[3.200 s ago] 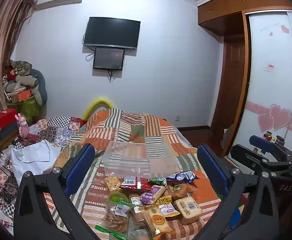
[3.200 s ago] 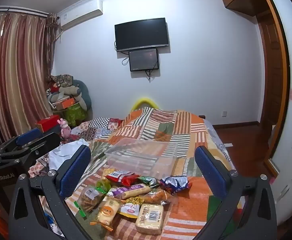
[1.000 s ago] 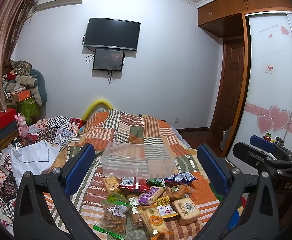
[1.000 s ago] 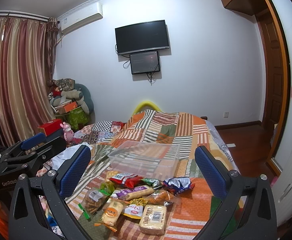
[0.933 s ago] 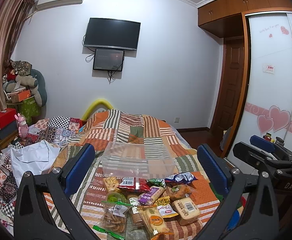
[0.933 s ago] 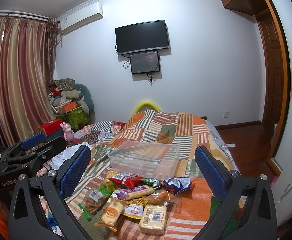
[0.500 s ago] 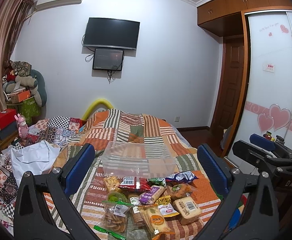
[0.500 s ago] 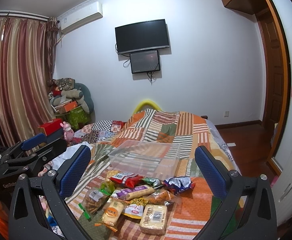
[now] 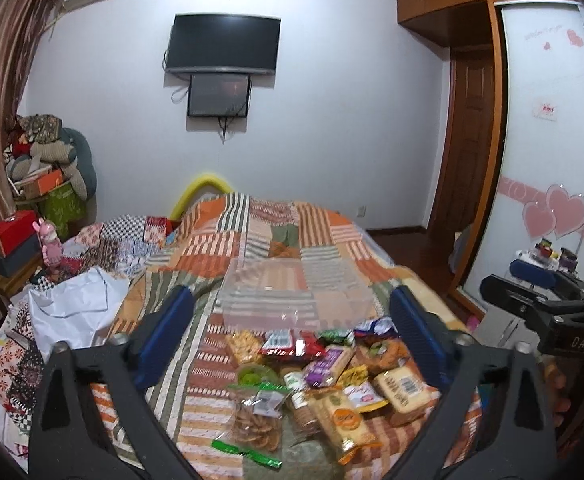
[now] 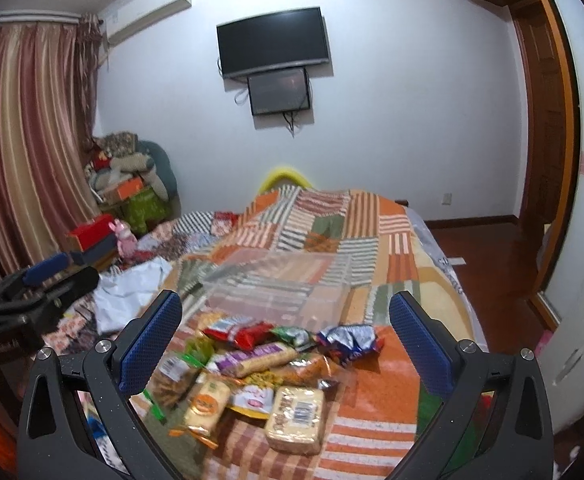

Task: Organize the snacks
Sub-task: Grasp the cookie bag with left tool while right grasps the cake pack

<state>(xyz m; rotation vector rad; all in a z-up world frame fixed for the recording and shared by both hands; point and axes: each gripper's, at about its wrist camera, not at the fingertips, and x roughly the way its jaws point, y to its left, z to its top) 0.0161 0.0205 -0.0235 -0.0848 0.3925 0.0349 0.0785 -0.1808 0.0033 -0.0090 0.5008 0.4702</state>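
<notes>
A pile of several snack packets (image 9: 316,368) lies on the patchwork quilt at the near end of the bed. It includes a red packet (image 9: 288,344), a purple one (image 9: 328,360) and a tan block pack (image 9: 404,388). Just behind the pile stands a clear plastic bin (image 9: 292,322), which looks empty. My left gripper (image 9: 290,304) hovers over the pile, its jaws closing with nothing pressed between them. My right gripper (image 10: 286,304) stands open above the same pile (image 10: 260,364), with the bin (image 10: 276,280) beyond it.
A white cloth (image 9: 76,308) and patterned bedding lie along the bed's left side. A red box (image 9: 10,232) and a pink toy (image 9: 50,240) sit by the curtain. The wooden floor (image 9: 412,248) and a wardrobe lie to the right of the bed.
Both grippers have dipped toward the snack pile, which now sits higher and larger in both views. The left gripper's pads stand slightly closer together. No snack has moved.
</notes>
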